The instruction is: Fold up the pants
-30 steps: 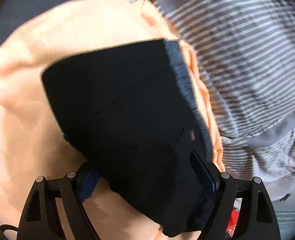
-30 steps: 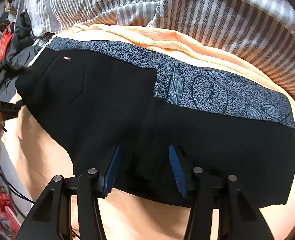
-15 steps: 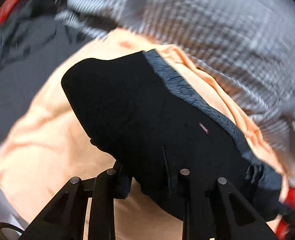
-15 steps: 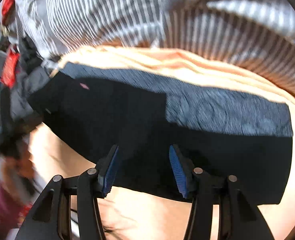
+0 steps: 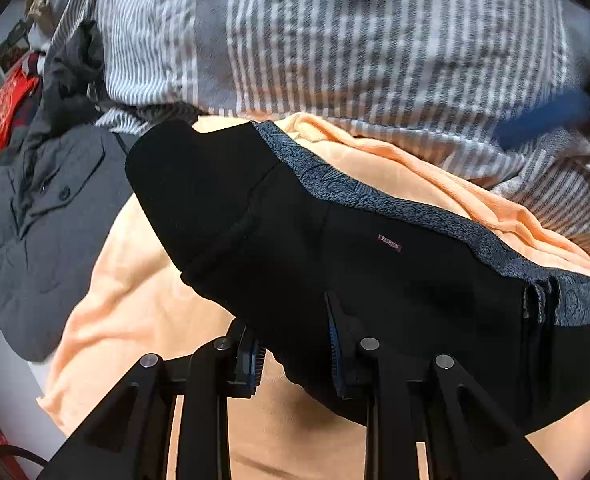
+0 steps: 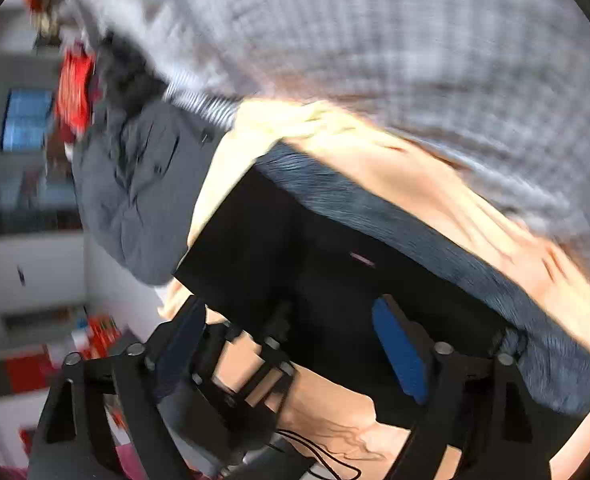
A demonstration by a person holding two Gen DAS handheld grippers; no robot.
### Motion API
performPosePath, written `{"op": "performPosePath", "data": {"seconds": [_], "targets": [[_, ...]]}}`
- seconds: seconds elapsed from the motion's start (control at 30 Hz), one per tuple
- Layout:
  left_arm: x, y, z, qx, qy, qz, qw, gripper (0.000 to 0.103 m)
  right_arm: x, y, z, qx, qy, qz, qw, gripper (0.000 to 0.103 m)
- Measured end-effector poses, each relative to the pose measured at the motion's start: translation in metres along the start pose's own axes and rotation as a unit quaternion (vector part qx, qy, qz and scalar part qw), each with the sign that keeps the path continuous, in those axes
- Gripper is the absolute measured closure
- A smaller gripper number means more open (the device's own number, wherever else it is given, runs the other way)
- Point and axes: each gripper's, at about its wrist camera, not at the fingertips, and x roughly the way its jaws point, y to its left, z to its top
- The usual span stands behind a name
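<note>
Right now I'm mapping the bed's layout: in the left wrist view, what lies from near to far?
Left hand-held gripper → black pants → orange cloth → striped bedding.

Right wrist view motion-blurred throughout

The left gripper points down, its two fingers pinched tight on the edge of the black pants. The right gripper points down too, its jaws opening wide, with nothing pressed between them.

Left gripper fingers pinch black pants.
</note>
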Motion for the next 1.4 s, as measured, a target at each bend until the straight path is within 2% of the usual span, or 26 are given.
{"op": "performPosePath", "data": {"seconds": [0.13, 0.27, 0.4, 0.47, 0.5, 0.53, 0.57, 0.6, 0.8, 0.9, 0.97, 1.1, 1.2, 1.4], "targets": [[-0.010, -0.007, -0.002, 0.015, -0.017, -0.002, 0.9997, 0.076, 0.037, 0.041, 0.029, -0.041, 0.069, -0.009, 0.997, 0.007], [-0.016, -0.015, -0.003, 0.034, -0.032, 0.001, 0.9989, 0.076, 0.077, 0.071, 0.044, -0.079, 0.137, -0.059, 0.986, 0.007], [-0.020, -0.019, -0.005, 0.044, -0.042, 0.003, 0.9981, 0.076, 0.101, 0.069, 0.044, -0.093, 0.184, -0.087, 0.975, 0.008], [-0.021, -0.021, -0.004, 0.047, -0.045, 0.004, 0.9978, 0.076, 0.105, 0.062, 0.039, -0.098, 0.187, -0.104, 0.972, 0.029], [-0.021, -0.022, -0.005, 0.049, -0.043, 0.003, 0.9979, 0.076, 0.103, 0.057, 0.038, -0.094, 0.181, -0.106, 0.973, 0.053], [-0.020, -0.022, -0.005, 0.049, -0.038, 0.000, 0.9981, 0.076, 0.099, 0.051, 0.037, -0.087, 0.169, -0.099, 0.977, 0.070], [-0.021, -0.024, -0.006, 0.052, -0.037, 0.000, 0.9980, 0.076, 0.089, 0.043, 0.034, -0.078, 0.149, -0.083, 0.982, 0.079], [-0.023, -0.025, -0.007, 0.057, -0.041, 0.000, 0.9975, 0.076, 0.083, 0.039, 0.032, -0.074, 0.136, -0.076, 0.985, 0.083], [-0.053, -0.058, -0.009, 0.114, -0.068, -0.020, 0.9909, 0.075, 0.022, -0.002, -0.012, -0.049, 0.029, 0.009, 0.998, 0.083], [-0.072, -0.078, -0.010, 0.144, -0.082, -0.030, 0.9858, 0.075, -0.014, -0.032, -0.043, -0.015, -0.028, 0.063, 0.998, 0.083], [-0.085, -0.095, -0.012, 0.168, -0.086, -0.038, 0.9813, 0.075, -0.036, -0.053, -0.069, 0.008, -0.067, 0.098, 0.993, 0.083], [-0.114, -0.135, -0.019, 0.218, -0.094, -0.061, 0.9694, 0.075, -0.075, -0.093, -0.122, 0.044, -0.139, 0.150, 0.978, 0.083], [-0.133, -0.171, -0.029, 0.263, -0.096, -0.081, 0.9566, 0.075, -0.101, -0.127, -0.170, 0.069, -0.187, 0.178, 0.964, 0.083], [-0.149, -0.254, -0.049, 0.323, -0.071, -0.125, 0.9354, 0.075, -0.130, -0.220, -0.265, 0.150, -0.267, 0.216, 0.927, 0.083]]}}
